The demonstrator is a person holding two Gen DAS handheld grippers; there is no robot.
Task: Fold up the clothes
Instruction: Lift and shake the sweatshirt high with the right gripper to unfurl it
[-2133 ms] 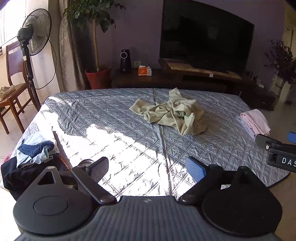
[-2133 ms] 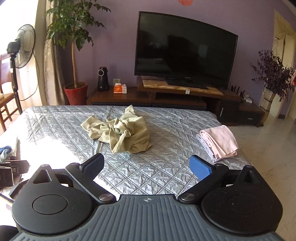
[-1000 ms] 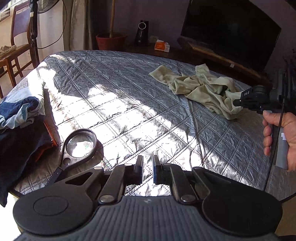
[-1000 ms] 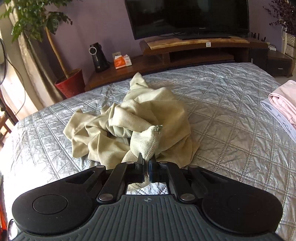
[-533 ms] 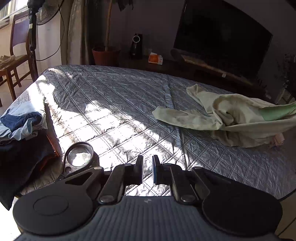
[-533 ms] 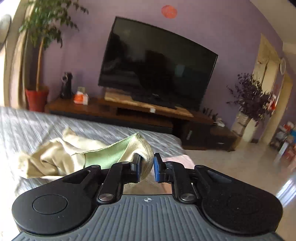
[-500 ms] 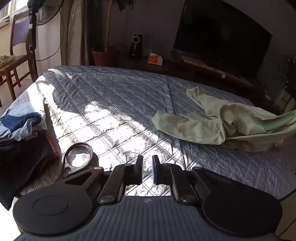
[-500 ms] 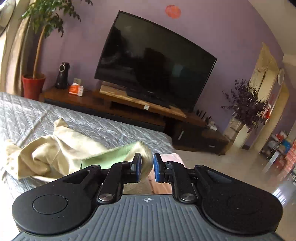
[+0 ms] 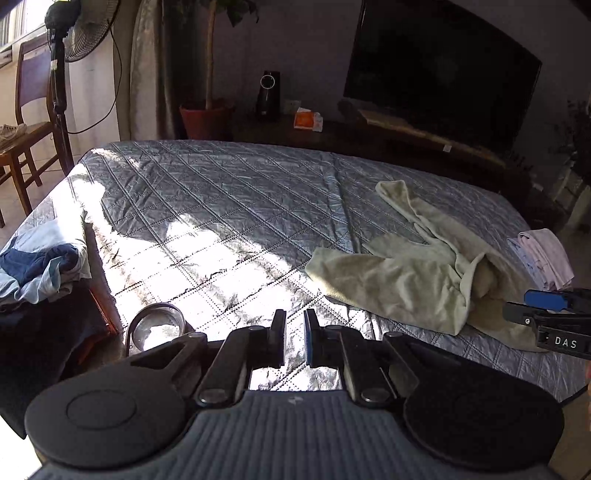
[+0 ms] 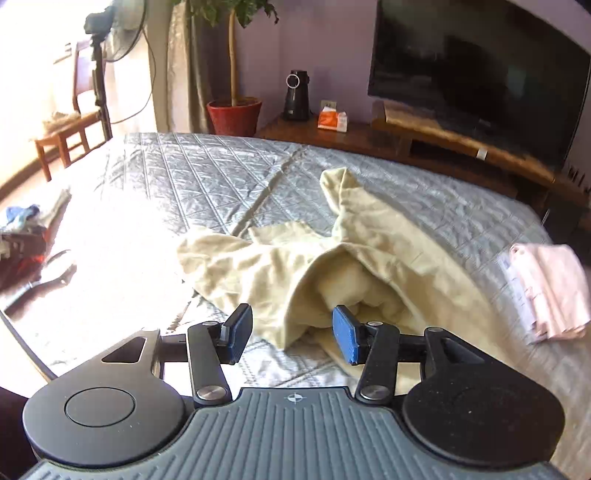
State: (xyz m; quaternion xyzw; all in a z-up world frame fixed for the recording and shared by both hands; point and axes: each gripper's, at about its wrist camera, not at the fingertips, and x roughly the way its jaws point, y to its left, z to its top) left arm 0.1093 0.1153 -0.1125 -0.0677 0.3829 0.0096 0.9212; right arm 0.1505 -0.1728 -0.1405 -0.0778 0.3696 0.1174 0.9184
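A: Cloth material and shape?
B: A pale yellow-green garment (image 10: 280,266) was seen crumpled on the quilted silver-grey bedcover (image 10: 207,173). Soft, fleecy, matte texture was noted. 1 long strip was stretched toward the far edge, and an open fold near the front was bunched like a pocket. The cover was shiny, diamond-stitched, and lit hard by sun on its left part.

A: Right gripper?
B: The right gripper (image 10: 291,334) was held just in front of the garment's near edge. Its jaws had just been opening and stood moderately wide, blue pads (image 10: 347,334) apart; cloth lay behind the gap, but no grip was seen. It was also caught at the right edge of the left view (image 9: 550,314).

A: Left gripper?
B: The left gripper (image 9: 294,334) was nearly closed, only a narrow slit left, nothing held, over bare sunlit quilt, apart from the garment.

A: Surroundings?
B: A folded pink stack (image 10: 550,291) was placed at the bed's right edge. A pile of blue and dark clothes (image 9: 37,266) was heaped at the left edge, with a round magnifying glass (image 9: 157,325) beside it. A dark TV (image 10: 476,70), wooden stand, red-potted plant (image 10: 234,114), fan (image 9: 74,33) and wooden chair were seen behind. Nothing was seen between the right jaws and the garment.
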